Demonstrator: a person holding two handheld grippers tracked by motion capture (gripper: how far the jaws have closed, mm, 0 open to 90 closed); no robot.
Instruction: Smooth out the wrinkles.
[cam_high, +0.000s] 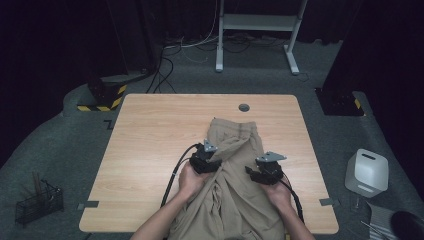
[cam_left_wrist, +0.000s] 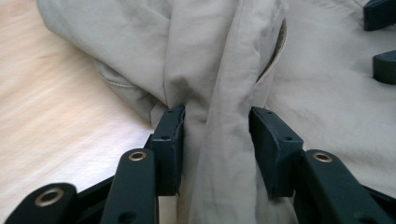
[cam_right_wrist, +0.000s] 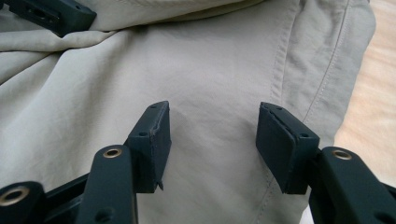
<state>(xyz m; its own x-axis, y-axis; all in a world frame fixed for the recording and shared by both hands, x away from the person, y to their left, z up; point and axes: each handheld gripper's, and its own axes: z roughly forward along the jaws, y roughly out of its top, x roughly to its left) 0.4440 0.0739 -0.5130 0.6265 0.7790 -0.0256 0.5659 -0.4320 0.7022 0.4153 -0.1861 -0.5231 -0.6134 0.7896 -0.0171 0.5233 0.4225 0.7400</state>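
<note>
The tan pants (cam_high: 235, 170) are lying in the middle of the tabletop (cam_high: 150, 150), hanging over its near edge. The left gripper (cam_left_wrist: 215, 140) is pinching a raised fold. The right gripper (cam_right_wrist: 212, 140) is sitting spread over flat cloth. Bare wood is showing along both side edges.

A dark lab: black curtains (cam_high: 60, 35), floor cables (cam_high: 165, 70), wooden table (cam_high: 150, 130).

Dark room, grey carpet (cam_high: 55, 150), wooden table (cam_high: 150, 135)

High view overhead facing forward, gripper views close, sharing khaki garment (cam_high: 235, 165)
</note>
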